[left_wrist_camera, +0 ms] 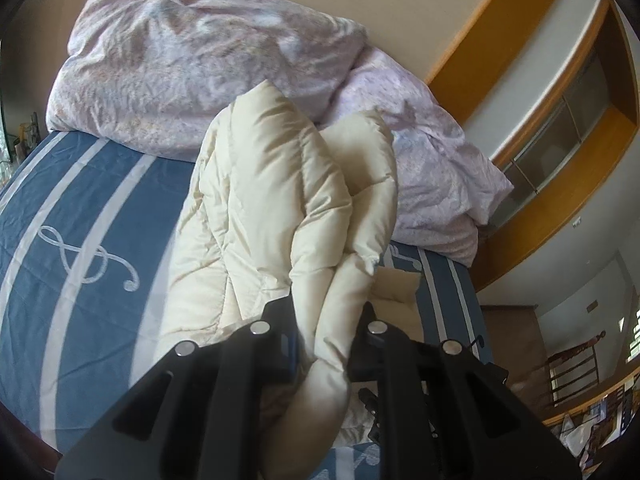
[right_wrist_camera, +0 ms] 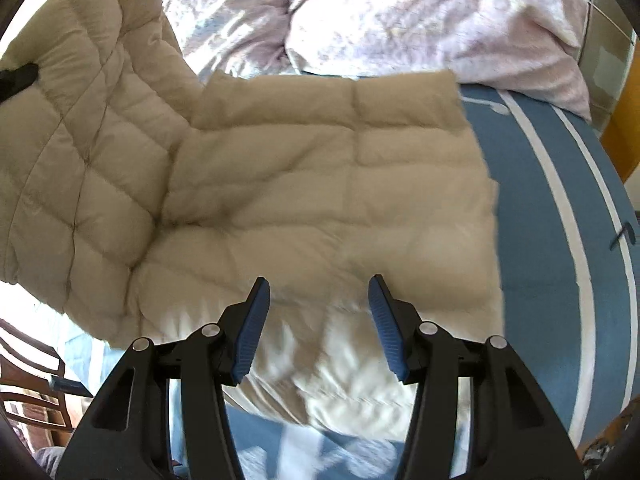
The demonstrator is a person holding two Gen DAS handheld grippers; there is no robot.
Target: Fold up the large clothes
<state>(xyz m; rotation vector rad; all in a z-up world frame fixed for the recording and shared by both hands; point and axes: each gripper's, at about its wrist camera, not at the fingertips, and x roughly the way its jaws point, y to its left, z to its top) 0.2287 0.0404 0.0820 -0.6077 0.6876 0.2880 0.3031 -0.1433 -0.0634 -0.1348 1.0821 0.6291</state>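
A cream quilted puffer jacket (right_wrist_camera: 320,184) lies partly flat on the blue striped bed sheet (right_wrist_camera: 540,208). My left gripper (left_wrist_camera: 326,320) is shut on a bunched part of the jacket (left_wrist_camera: 280,192) and holds it lifted above the bed. In the right wrist view the lifted part rises at the left (right_wrist_camera: 80,140), with a dark tip of the left gripper at the far left edge (right_wrist_camera: 18,76). My right gripper (right_wrist_camera: 319,292) is open and empty, its blue pads (right_wrist_camera: 254,328) hovering over the jacket's near edge.
A crumpled pale pink duvet (left_wrist_camera: 192,68) is heaped at the far side of the bed (left_wrist_camera: 80,208), also seen in the right wrist view (right_wrist_camera: 400,12). A wooden wardrobe with glass panels (left_wrist_camera: 560,120) stands at the right. Wooden chairs (right_wrist_camera: 28,384) stand beside the bed.
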